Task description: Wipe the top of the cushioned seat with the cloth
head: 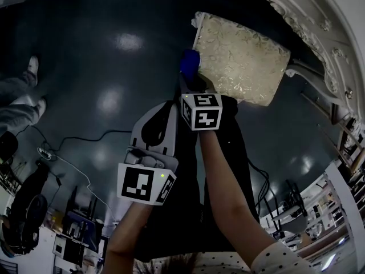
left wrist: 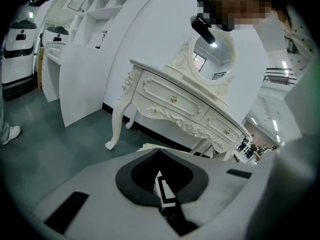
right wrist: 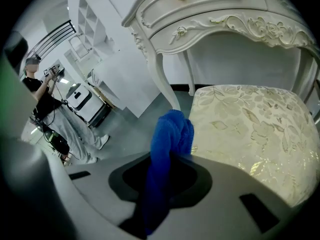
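Observation:
The cushioned seat [head: 239,56] has a cream, gold-patterned top and stands in front of the white dressing table. In the right gripper view the seat [right wrist: 250,129] fills the right half. My right gripper [head: 191,77] is shut on the blue cloth [head: 189,63], which bunches at the seat's left edge. In that gripper's own view, the cloth [right wrist: 170,134] rises from between the jaws [right wrist: 160,184] beside the seat's near left corner. My left gripper [head: 164,106] hangs back over the floor, lower and to the left. Its jaws [left wrist: 167,204] are shut with nothing in them.
The ornate white dressing table [head: 319,33] curves behind the seat, with its carved leg [right wrist: 165,79] close to the cloth. A person's legs [head: 17,101] stand at the far left. Cables [head: 74,147] cross the dark floor, and equipment crowds the lower left and right.

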Action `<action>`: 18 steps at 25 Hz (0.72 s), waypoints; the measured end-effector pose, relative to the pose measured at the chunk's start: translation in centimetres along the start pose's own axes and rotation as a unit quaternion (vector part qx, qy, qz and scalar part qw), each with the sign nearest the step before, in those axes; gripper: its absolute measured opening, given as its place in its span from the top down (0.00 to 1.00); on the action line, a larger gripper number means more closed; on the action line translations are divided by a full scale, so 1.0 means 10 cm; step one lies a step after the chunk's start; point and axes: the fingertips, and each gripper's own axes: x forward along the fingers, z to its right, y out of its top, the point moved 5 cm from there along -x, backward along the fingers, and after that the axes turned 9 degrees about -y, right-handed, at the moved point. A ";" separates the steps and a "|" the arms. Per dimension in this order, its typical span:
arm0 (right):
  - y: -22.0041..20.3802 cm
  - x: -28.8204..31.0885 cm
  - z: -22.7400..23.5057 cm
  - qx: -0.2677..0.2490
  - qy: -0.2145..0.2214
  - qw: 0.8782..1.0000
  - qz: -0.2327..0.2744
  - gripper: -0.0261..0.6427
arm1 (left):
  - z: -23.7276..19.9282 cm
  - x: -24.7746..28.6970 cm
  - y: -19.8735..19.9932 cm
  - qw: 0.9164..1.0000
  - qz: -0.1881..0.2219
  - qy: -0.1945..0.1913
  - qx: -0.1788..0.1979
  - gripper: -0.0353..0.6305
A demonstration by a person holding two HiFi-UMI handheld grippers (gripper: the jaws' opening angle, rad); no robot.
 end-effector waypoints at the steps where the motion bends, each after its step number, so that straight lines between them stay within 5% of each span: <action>1: 0.00 0.02 -0.02 -0.005 0.004 1.000 -0.002 0.83 | 0.00 0.00 0.00 1.000 0.000 0.001 0.000 0.95; 18: 0.04 0.00 -0.14 -0.049 0.036 0.998 -0.021 0.83 | 0.04 0.01 -0.01 1.000 -0.003 0.002 0.006 0.95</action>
